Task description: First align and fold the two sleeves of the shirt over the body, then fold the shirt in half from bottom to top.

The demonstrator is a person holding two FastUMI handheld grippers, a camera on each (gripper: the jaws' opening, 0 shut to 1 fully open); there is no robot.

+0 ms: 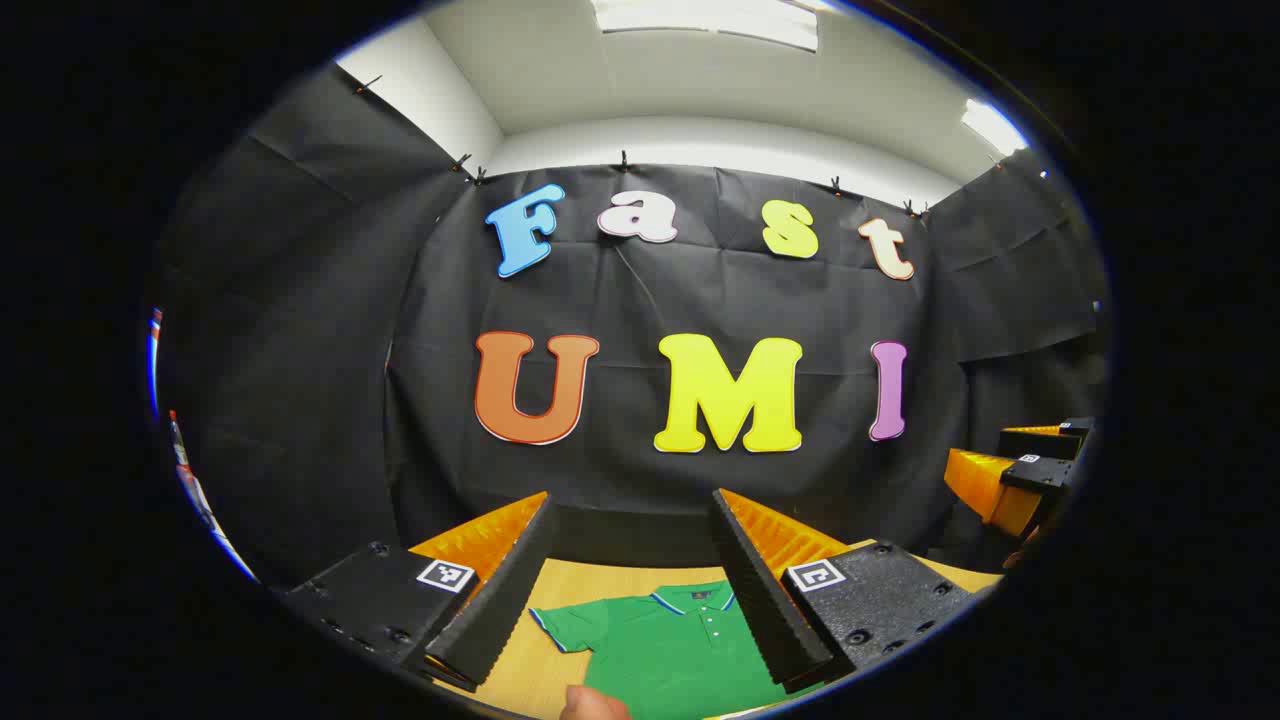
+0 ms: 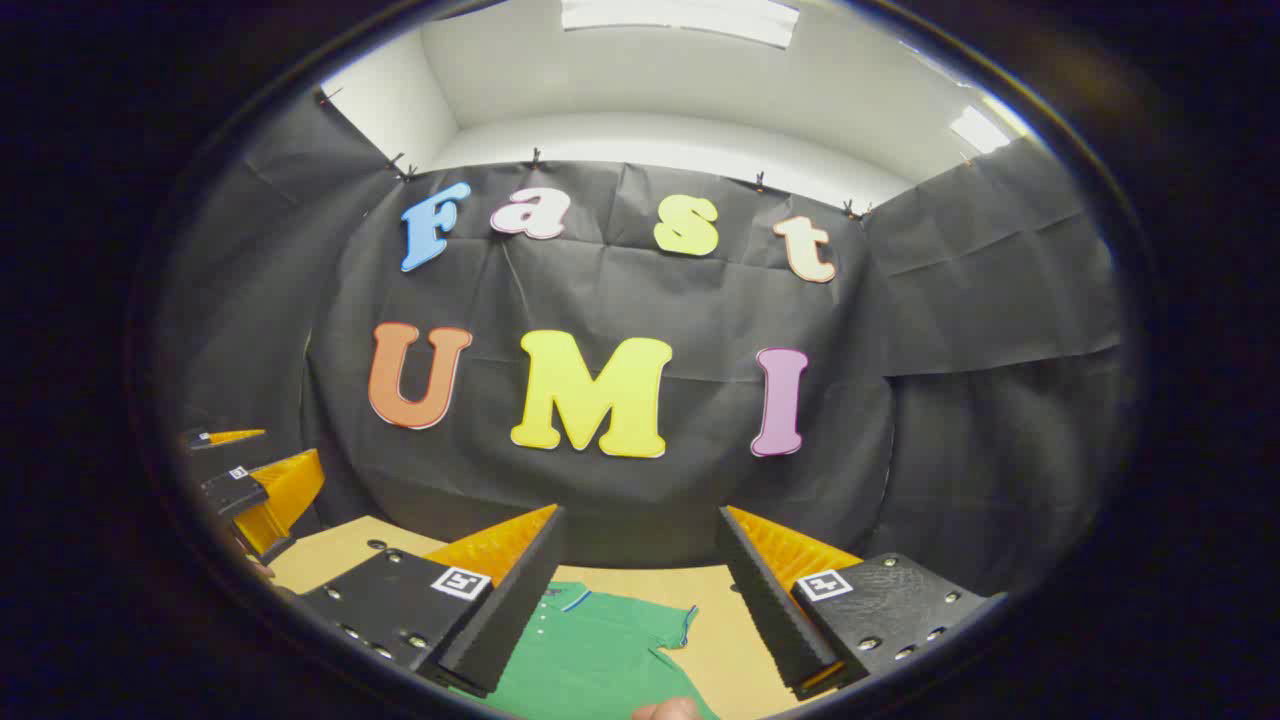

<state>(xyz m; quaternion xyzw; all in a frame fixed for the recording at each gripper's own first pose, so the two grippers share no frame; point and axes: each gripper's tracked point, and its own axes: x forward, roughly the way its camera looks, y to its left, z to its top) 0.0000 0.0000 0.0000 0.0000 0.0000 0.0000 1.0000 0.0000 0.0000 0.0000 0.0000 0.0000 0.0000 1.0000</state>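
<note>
Black-draped booth; green shirt (image 1: 665, 650) flat on wooden table (image 1: 520, 670).

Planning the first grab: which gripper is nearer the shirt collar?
Left, narrowly. The collar lies straight ahead between the open fingers of the left gripper; for the right gripper it sits off toward the left finger.

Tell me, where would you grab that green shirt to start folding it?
Probably at the sleeve cuffs. The shirt lies flat on the table, collar away, short sleeves spread sideways. The left gripper, jaws open, could come down from above onto the left sleeve; the right gripper, also open, onto the right sleeve.
</note>
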